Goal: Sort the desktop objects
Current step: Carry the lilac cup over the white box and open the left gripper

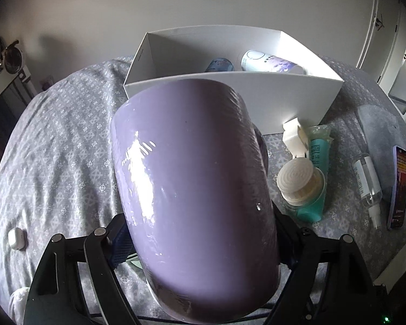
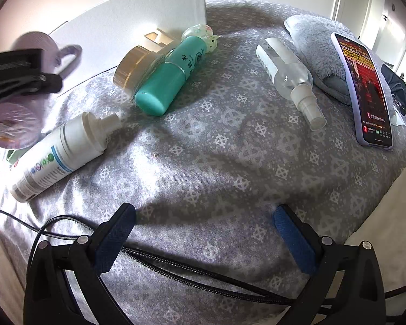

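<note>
My left gripper is shut on a large lilac mug and holds it above the patterned grey cloth, just in front of the white box. The mug and left gripper also show blurred at the left of the right wrist view. The box holds two lying bottles. My right gripper is open and empty, low over the cloth. Ahead of it lie a white pump bottle, a teal bottle, a tan-lidded jar and a clear spray bottle.
A phone with a lit screen lies on a grey fluffy cloth at the right. A small white earbud case lies at the left. A black cable runs under my right gripper. The cloth's edge drops off at right.
</note>
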`<move>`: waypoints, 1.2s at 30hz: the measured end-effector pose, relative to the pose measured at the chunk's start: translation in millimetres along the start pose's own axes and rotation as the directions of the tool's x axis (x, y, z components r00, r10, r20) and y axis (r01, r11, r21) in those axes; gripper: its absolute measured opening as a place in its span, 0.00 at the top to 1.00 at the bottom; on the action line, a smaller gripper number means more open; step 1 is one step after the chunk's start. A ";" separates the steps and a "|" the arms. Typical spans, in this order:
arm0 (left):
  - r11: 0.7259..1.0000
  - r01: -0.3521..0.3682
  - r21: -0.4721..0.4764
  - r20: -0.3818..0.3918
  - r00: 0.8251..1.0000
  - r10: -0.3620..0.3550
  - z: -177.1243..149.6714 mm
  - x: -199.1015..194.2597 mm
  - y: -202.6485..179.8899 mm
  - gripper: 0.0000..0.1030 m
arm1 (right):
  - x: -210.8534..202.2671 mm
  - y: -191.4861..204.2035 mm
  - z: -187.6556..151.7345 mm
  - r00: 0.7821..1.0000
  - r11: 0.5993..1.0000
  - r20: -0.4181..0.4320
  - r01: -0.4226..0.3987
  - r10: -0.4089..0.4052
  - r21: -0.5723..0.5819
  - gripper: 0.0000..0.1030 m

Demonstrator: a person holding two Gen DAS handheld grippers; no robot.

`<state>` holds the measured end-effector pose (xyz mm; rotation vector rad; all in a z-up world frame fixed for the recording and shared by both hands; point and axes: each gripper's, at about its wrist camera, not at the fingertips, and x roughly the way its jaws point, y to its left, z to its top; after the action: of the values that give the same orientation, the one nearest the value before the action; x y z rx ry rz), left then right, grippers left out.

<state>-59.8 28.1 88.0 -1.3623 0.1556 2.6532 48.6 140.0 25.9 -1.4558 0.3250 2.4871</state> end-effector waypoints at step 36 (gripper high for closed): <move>0.992 0.004 -0.125 0.260 0.965 0.029 173.8 25.5 15.3 0.18 | -1.4 -1.6 -1.9 1.000 1.000 0.002 0.005 -0.005 0.004 0.00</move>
<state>-215.9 43.7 168.5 -1.0282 -0.0333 2.8631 51.4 140.7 26.1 -1.4500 0.3259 2.4827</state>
